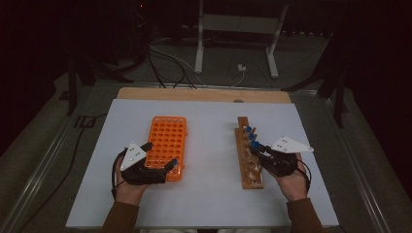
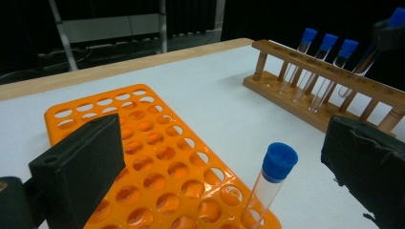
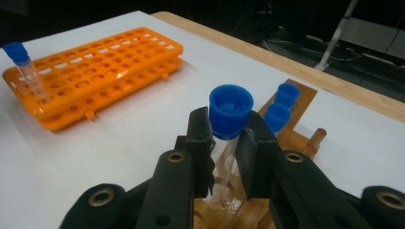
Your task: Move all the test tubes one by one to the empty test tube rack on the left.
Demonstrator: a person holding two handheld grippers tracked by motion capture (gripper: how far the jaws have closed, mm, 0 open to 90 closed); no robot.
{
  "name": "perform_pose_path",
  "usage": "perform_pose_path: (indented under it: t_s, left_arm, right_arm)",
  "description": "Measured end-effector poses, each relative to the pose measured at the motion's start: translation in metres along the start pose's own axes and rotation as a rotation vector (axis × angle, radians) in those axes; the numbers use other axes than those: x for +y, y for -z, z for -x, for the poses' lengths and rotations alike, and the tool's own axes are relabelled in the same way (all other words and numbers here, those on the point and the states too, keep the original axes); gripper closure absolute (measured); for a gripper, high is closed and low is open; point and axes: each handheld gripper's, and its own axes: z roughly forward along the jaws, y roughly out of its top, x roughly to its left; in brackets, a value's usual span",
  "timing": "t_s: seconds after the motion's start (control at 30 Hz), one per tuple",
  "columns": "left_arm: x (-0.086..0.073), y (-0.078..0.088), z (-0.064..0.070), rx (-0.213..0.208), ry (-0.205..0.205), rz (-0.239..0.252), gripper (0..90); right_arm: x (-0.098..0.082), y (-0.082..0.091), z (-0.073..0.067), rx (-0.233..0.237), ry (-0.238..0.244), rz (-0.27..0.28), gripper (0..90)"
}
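Right gripper view — capped tube (image 3: pixel 228 125) clamped between the jaws.

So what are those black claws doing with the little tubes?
A person is moving blue-capped test tubes from the wooden rack to the orange rack. The right claw is shut on a tube just under its cap, over the wooden rack. The left claw is open by the orange rack, where one tube already stands. Three more tubes wait in the wooden rack.

Five blue-capped tubes (image 2: pixel 273 183), one orange rack (image 2: pixel 157 157), one wooden rack (image 2: pixel 329 88), two claws (image 3: pixel 228 143).
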Motion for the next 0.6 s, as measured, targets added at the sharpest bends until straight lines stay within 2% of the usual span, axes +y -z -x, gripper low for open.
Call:
perform_pose_path:
  t_s: [0.27, 0.4, 0.6]
  left_arm:
    - [0.008, -0.001, 0.001, 0.030, -0.020, 0.025, 1.7]
    - [0.012, -0.003, 0.002, 0.026, -0.028, 0.024, 1.7]
    - [0.018, -0.005, 0.003, 0.026, -0.014, 0.029, 1.7]
  right_arm:
    - [0.013, 0.008, 0.001, 0.003, 0.022, -0.002, 76.4]
    - [0.020, 0.013, 0.001, 0.002, 0.030, 0.015, 76.4]
    - [0.026, 0.013, 0.001, 0.009, 0.020, 0.033, 76.4]
